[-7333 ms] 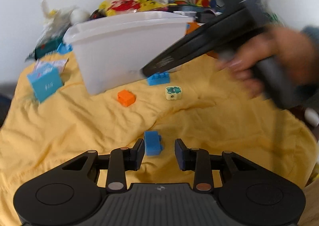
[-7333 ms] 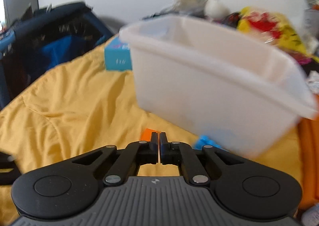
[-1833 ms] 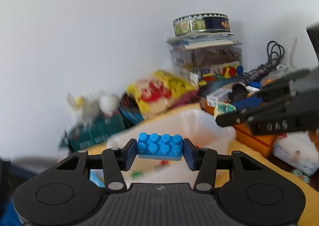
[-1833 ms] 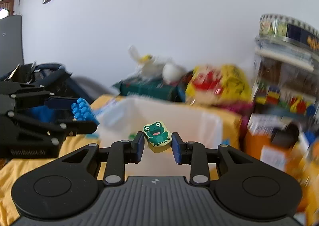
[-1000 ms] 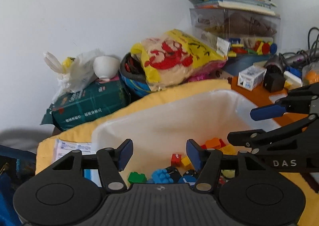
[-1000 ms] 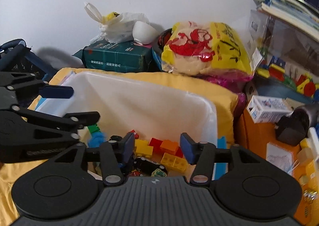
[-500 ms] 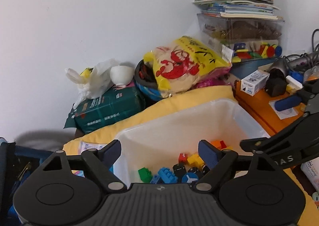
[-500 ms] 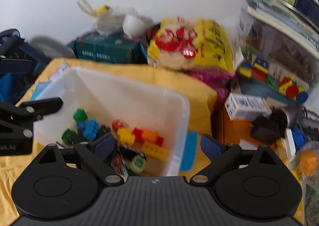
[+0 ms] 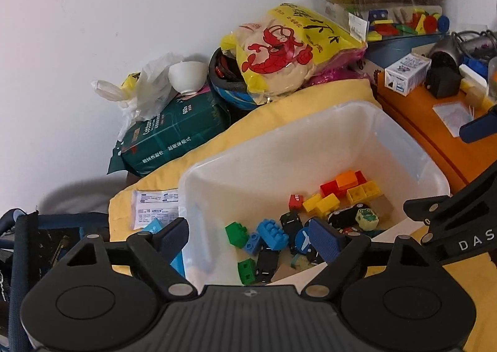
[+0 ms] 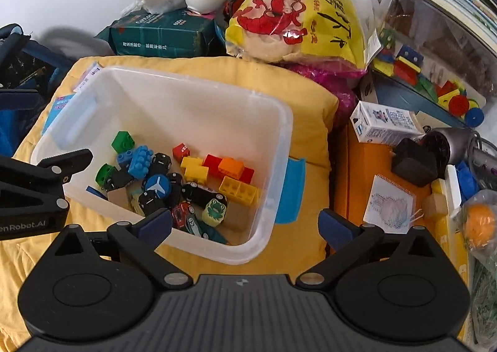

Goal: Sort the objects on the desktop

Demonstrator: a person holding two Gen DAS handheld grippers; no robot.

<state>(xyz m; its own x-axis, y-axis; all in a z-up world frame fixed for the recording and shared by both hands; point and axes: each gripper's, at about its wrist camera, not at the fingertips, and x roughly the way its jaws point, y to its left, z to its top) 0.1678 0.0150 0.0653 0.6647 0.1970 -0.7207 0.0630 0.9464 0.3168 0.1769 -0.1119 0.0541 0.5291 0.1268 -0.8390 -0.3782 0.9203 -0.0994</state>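
A white plastic bin (image 9: 273,139) (image 10: 192,78) sits on a yellow cloth (image 10: 307,103) and holds several toy bricks and little cars. Among them lie the blue brick (image 9: 273,232) (image 10: 141,161) and the frog block (image 9: 367,218) (image 10: 214,208). My left gripper (image 9: 250,235) hangs open above the bin's near left side with nothing between its pads. My right gripper (image 10: 245,224) is over the bin's near right corner, its jaws opening wide and bare. One finger (image 10: 71,159) of the left gripper reaches over the bin's left rim.
Behind the bin lie a yellow snack bag (image 10: 298,20), a green pack (image 10: 161,32) and a white bowl (image 9: 188,72). An orange surface (image 10: 357,184) at right holds a small carton (image 10: 385,125), a notepad and a hair dryer. A dark bag (image 9: 46,237) stands left.
Both grippers opened from about half open to wide. The blue brick and frog block they held earlier now lie in the bin. Both views tilted further down onto the bin.
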